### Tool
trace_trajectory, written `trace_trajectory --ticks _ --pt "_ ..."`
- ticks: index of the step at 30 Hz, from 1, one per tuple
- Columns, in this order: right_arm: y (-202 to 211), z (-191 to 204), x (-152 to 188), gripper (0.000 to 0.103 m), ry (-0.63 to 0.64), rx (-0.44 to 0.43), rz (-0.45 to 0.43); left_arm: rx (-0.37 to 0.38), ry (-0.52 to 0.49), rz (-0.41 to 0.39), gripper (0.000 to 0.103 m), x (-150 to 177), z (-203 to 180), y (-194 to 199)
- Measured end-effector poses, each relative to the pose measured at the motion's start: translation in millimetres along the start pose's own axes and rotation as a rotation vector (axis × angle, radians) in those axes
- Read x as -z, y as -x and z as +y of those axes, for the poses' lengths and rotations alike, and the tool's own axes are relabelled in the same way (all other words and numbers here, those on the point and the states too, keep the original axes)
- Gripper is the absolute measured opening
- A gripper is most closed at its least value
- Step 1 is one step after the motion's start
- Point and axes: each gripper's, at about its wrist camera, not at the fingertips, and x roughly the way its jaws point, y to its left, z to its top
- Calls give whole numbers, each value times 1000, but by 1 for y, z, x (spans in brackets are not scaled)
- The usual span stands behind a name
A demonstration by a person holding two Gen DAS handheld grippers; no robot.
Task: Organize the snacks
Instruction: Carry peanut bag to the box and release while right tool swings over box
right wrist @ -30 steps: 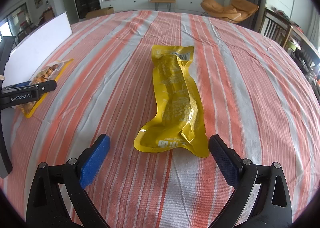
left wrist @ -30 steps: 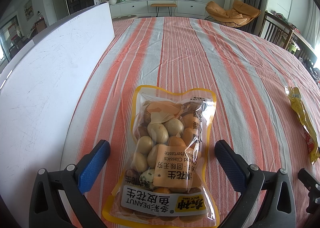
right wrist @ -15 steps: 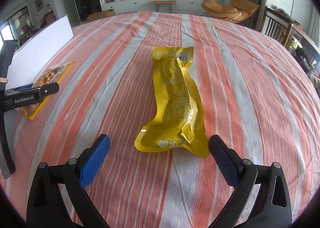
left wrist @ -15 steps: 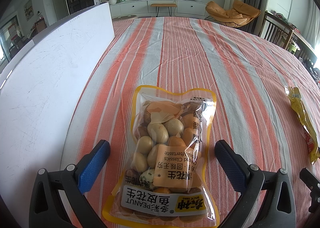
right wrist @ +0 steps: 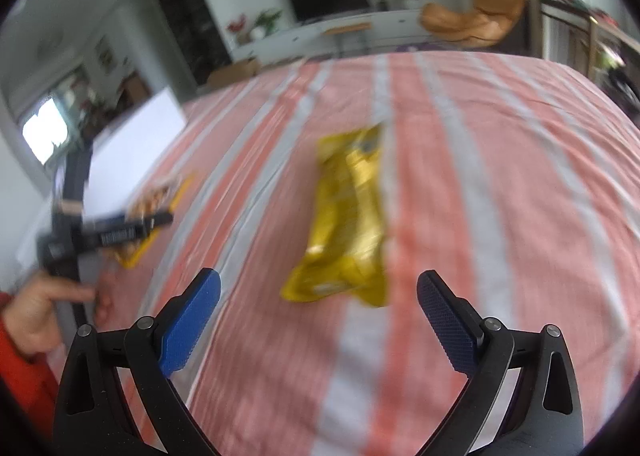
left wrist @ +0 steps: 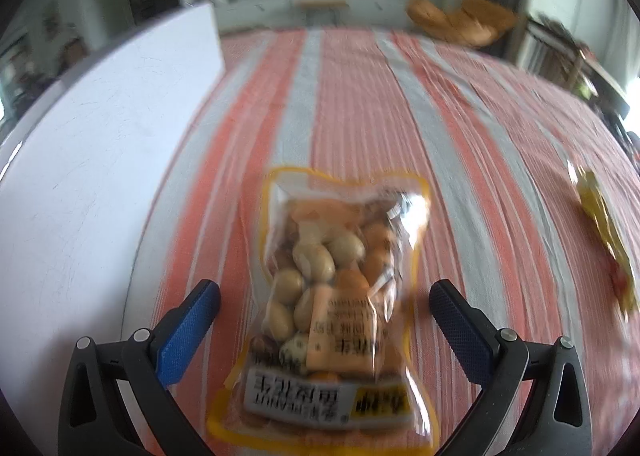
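Note:
A clear, yellow-edged bag of coated peanuts (left wrist: pixel 336 296) lies flat on the striped tablecloth (left wrist: pixel 360 104). My left gripper (left wrist: pixel 324 292) is open, its blue pads on either side of the bag's lower half, apart from it. A yellow foil snack bag (right wrist: pixel 348 220) lies lengthwise on the cloth ahead of my right gripper (right wrist: pixel 318 288), which is open and empty, just short of the bag's near end. The yellow bag also shows at the right edge of the left wrist view (left wrist: pixel 604 232). The peanut bag (right wrist: pixel 154 202) and left gripper body show at left in the right wrist view.
A white board (left wrist: pixel 100 160) lies along the table's left side, close to the peanut bag. The person's hand (right wrist: pixel 44 308) holds the left gripper. Beyond the table's far edge are a TV console and an orange lounge chair (right wrist: pixel 476 18).
Both views are now motion-blurred. The right gripper has lifted and tilted, drawing back a little from the yellow bag. The left gripper has shifted slightly over the peanut bag. Both stay open.

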Motion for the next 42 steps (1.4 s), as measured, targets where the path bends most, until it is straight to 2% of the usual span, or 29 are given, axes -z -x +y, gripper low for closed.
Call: trace_trajectory --ticks 1,3,5,8,10,11,12,13,14,17,19,21,23,24,27,28,31,33,36,38,39,40,42 --pt "4 -13 -10 100 -32 12 16 21 -34 61 103 -4 0 -1" --pt "-1 -31 -28 100 -75 46 77 69 -46 123 103 -8 3 1" --pt "-17 -37 -49 100 -82 44 168 141 -28 115 103 -11 8 8" --pt "-49 -20 -69 100 -33 12 263 129 -34 113 97 -18 9 6" --pt "-83 -3 -75 99 -4 31 359 69 -55 112 66 -19 6 5" --pt "-96 1 -74 99 16 65 396 57 -82 104 62 -20 3 7" --pt "-109 9 -70 97 62 112 444 78 -85 102 55 -19 2 8" --pt "-110 19 -71 59 133 175 435 112 -76 103 52 -19 4 11" --pt "-107 27 -71 46 185 238 422 130 -66 87 52 -17 5 15" --pt "-90 28 -75 42 112 155 414 198 -5 31 51 -15 14 35" --pt "-73 28 -80 42 76 115 374 311 79 -7 51 -17 23 59" --pt "-52 32 -90 42 1 24 323 396 133 -55 51 -20 32 88" --pt "-32 51 -108 42 -32 -55 269 451 163 -113 51 -26 45 122" --pt "-24 67 -117 42 -30 -94 245 451 168 -151 52 -30 57 142" --pt "-4 130 -144 43 9 -242 203 368 176 -224 52 -38 103 188" --pt "-1 162 -152 43 36 -303 196 316 184 -237 52 -39 123 199" --pt "-1 247 -157 44 108 -444 215 97 192 -243 53 -30 175 213" --pt "-9 297 -151 44 156 -505 240 5 223 -217 55 -19 207 212" --pt "-31 368 -133 45 225 -539 284 -108 281 -170 58 4 248 201" --pt "-49 399 -121 52 260 -565 319 -148 296 -158 64 19 264 196" --pt "-59 413 -113 55 278 -558 333 -157 301 -157 69 25 266 193" --pt "-69 423 -106 62 292 -552 346 -170 307 -160 77 30 268 191" --pt "-74 428 -95 64 308 -525 370 -206 302 -178 87 38 266 193"
